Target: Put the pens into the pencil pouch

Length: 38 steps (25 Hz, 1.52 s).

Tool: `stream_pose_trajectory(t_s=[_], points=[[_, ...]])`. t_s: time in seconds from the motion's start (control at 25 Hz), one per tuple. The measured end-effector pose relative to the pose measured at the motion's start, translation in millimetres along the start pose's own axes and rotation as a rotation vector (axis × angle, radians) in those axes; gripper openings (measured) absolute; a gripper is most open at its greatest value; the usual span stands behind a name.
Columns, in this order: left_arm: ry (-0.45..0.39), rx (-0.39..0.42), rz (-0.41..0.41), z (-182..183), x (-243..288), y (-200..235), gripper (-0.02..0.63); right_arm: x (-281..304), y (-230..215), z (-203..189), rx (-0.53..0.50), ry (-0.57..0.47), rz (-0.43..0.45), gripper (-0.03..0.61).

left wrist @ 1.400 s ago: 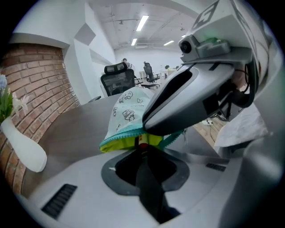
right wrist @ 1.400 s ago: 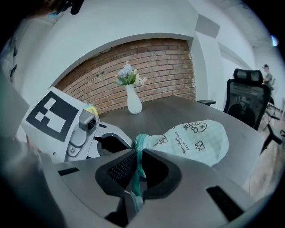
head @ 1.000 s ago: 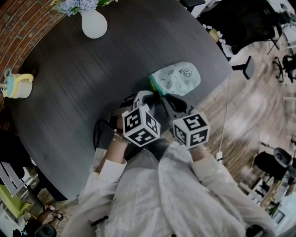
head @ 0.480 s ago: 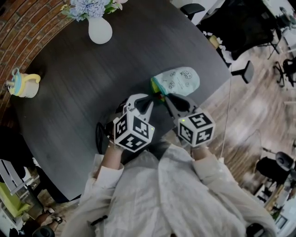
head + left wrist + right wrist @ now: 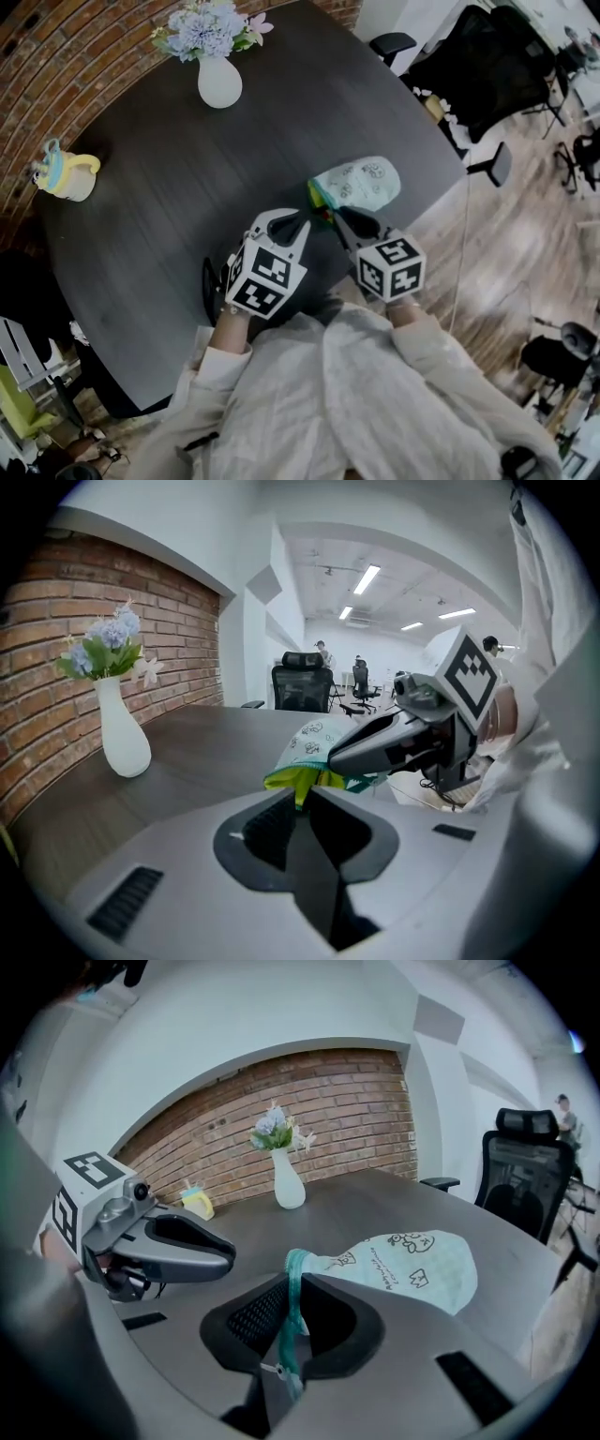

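The pale green printed pencil pouch [image 5: 361, 183] lies near the right edge of the dark round table [image 5: 159, 197], its mouth towards me. My left gripper [image 5: 307, 219] is shut on the yellow-green lining at the mouth [image 5: 302, 782]. My right gripper [image 5: 340, 218] is shut on the teal zipper edge [image 5: 292, 1307], and the pouch body [image 5: 412, 1265] stretches away beyond it. The two grippers sit close together, each on one side of the opening. In the left gripper view the right gripper [image 5: 375, 747] comes in from the right. No pen shows in any view.
A white vase of flowers [image 5: 219, 80] stands at the table's far side, and a yellow cup [image 5: 67, 173] at the far left. A black cable [image 5: 208, 281] lies by my left wrist. Black office chairs [image 5: 487, 56] stand beyond the table's right edge.
My left gripper has risen a little and rolled, so its marker cube now faces differently. It still holds the pouch's mouth. The right gripper has stayed put on the zipper edge.
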<state>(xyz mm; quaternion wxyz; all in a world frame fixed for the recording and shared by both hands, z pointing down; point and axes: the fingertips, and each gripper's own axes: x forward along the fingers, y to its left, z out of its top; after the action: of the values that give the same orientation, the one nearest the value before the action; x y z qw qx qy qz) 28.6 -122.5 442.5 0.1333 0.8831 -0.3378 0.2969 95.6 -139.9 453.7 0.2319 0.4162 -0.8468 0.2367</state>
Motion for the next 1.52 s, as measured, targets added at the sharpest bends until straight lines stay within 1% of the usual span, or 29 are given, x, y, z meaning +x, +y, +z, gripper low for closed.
stream_pose_trajectory(t_s=[0.24,0.4,0.52,0.64,0.76,0.88,0.96,1.04,1.12,1.28,1.36,1.52], points=[[0.007,-0.044,0.009,-12,-8,-1,0.049,6,6,-26,-0.020,0.083,0.012,0.035],[-0.011,-0.114,0.006,-16,-13,3,0.049,6,7,-33,-0.025,0.118,0.019,0.037],[-0.051,-0.162,0.008,-10,-19,7,0.046,1,9,-24,-0.033,0.102,0.026,0.037],[-0.100,-0.212,-0.010,-4,-27,7,0.035,-8,13,-9,-0.025,0.069,0.051,0.037],[-0.155,-0.243,-0.030,6,-36,7,0.023,-14,23,6,-0.038,0.049,0.113,0.037],[-0.214,-0.255,-0.068,17,-47,5,0.021,-17,36,17,-0.110,0.054,0.182,0.037],[-0.235,-0.265,-0.084,19,-52,1,0.018,-20,44,20,-0.140,0.064,0.227,0.035],[-0.238,-0.269,-0.093,18,-55,-2,0.018,-24,54,23,-0.165,0.068,0.284,0.035],[-0.237,-0.274,-0.107,18,-57,-6,0.018,-26,62,27,-0.200,0.072,0.334,0.022],[-0.220,-0.255,-0.127,16,-60,-16,0.018,-28,77,32,-0.243,0.086,0.405,0.006],[-0.204,-0.246,-0.127,13,-61,-19,0.017,-28,84,38,-0.252,0.088,0.424,0.006],[-0.178,-0.264,-0.125,4,-62,-21,0.009,-26,101,46,-0.311,0.089,0.443,0.006]])
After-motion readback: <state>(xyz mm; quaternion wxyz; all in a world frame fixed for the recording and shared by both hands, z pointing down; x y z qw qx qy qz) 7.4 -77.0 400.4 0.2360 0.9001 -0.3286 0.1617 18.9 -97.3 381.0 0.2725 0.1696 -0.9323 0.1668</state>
